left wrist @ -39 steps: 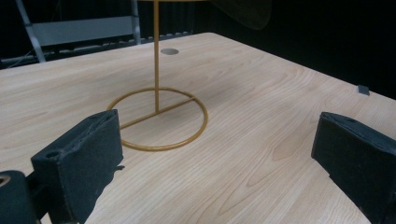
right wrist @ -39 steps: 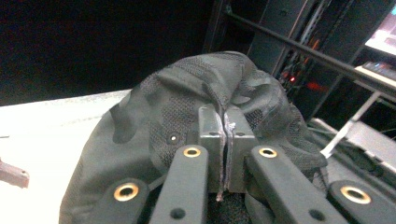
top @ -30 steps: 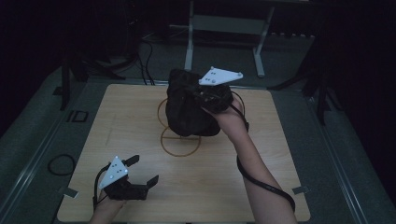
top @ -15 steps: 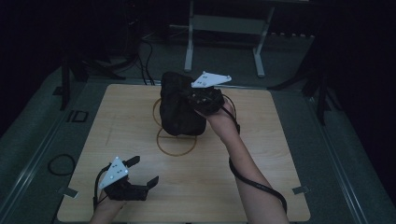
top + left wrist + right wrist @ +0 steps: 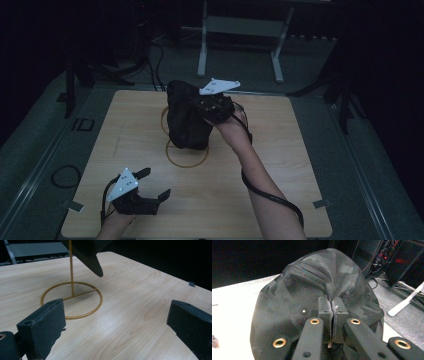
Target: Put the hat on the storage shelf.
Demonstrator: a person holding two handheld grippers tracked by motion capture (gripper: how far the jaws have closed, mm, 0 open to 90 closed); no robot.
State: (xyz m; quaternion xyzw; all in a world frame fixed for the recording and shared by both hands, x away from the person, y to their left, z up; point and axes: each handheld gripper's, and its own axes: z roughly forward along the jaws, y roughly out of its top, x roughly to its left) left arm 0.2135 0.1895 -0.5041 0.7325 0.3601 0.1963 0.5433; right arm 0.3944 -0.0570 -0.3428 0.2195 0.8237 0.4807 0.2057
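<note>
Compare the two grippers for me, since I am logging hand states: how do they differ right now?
The right gripper is shut on the black cap; the left gripper is open with nothing between its fingers. The right is raised over the gold wire stand; the left sits low near the table's front edge. Both carry grey plates.

Black claws (image 5: 150,196), brass screws (grey triangular plates)

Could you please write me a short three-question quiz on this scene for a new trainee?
1. True or false: the left tongs are clamped on the cap.
2. Which tongs hold the cap? A) left B) right
3. What gold wire thing stands on the table under the cap?

Key: 1 false, they stand open and empty. 2 B, shut on the cap's fabric. 3 the stand, a ring base with an upright rod.
</note>
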